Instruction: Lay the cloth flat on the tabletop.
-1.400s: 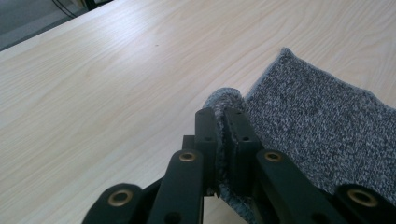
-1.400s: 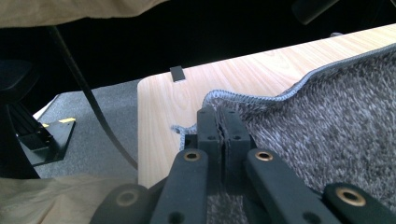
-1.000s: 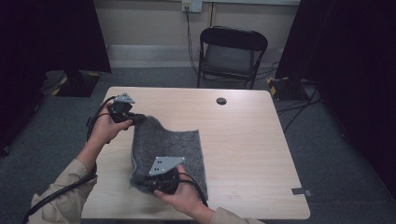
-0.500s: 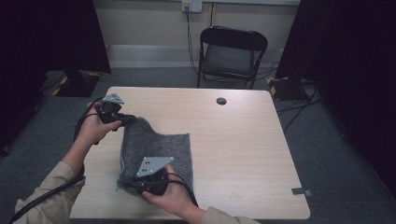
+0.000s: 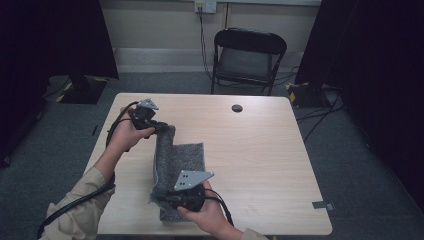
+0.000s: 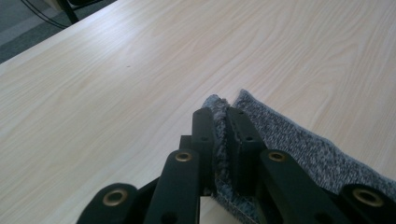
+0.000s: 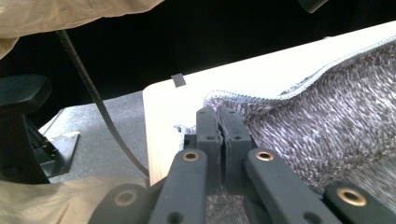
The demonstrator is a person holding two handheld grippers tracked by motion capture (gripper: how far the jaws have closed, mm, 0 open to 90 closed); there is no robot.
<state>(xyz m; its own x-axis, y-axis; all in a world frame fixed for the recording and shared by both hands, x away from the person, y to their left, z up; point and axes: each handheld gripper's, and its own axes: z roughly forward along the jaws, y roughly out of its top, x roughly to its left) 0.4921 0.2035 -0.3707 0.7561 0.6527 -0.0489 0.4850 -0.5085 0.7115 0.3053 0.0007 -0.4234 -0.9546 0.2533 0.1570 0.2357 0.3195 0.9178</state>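
Cloth (image 5: 172, 160) on the bench (image 5: 260, 165), now folded narrower than a second ago, its left edge lifted and swung right. My left hand-held gripper (image 5: 162, 127) pinches the far corner, my right hand-held gripper (image 5: 160, 199) the near corner, both clamped tight. Right gripper view shows hem stitching (image 7: 261, 99); high view shows a chair (image 5: 247, 57).

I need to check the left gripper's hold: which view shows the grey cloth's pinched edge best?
The left gripper view: the grey cloth sits between its jaws. The high view shows the whole cloth; the right gripper view, another edge.
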